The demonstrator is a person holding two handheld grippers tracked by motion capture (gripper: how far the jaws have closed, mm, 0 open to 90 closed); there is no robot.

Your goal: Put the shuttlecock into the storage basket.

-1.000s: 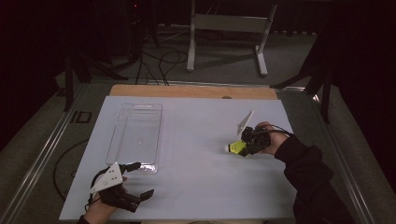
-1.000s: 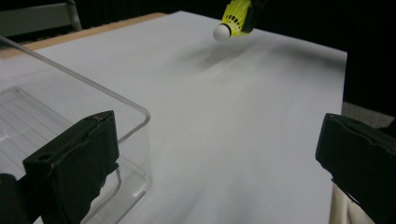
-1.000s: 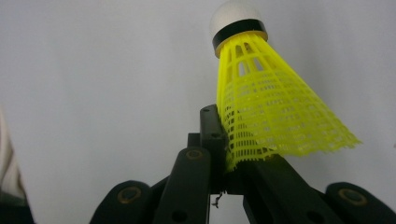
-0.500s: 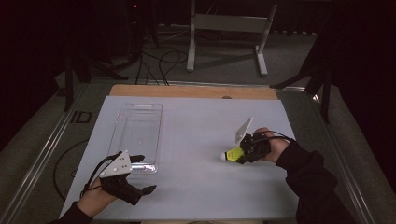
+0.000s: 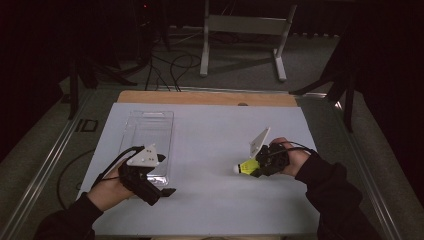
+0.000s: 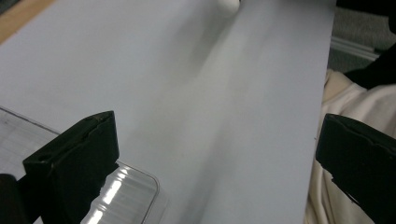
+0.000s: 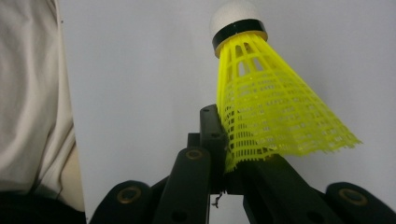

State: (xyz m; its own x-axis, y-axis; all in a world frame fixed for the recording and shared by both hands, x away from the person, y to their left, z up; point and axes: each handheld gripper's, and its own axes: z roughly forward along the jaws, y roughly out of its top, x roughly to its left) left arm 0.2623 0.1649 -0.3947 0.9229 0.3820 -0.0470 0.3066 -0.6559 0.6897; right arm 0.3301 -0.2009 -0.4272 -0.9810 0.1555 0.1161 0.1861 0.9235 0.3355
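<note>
No brand, label or writing could be read on anything.

One shuttlecock point(image 7: 268, 100) was in sight, yellow-skirted with a black band and a white cork tip. The right gripper point(image 5: 256, 168) was clamped on the rim of its skirt, the jaws closed down narrow on the yellow mesh. In the right gripper view the shuttlecock's long axis ran straight out ahead of the jaws, cork farthest from the gripper and the flared skirt opening back toward it. In the high view the shuttlecock point(image 5: 245, 167) pointed cork-first away from the right hand point(image 5: 291, 158), toward the left gripper's side, close over the white surface point(image 5: 215, 135); whether the cork touched the surface could not be told.

The left gripper point(image 5: 159, 192) stood wide, its two black jaws far apart in the left gripper view with only bare surface point(image 6: 219, 107) between them. One clear plastic tray point(image 5: 148, 142) lay just ahead of and partly beneath that gripper; its rounded near corner point(image 6: 133, 189) showed right beside one jaw, not between the two. The left hand point(image 5: 111, 189) held the gripper low over the tray's near end.

The two grippers were well apart, each with a grey three-cornered plate on top.
</note>
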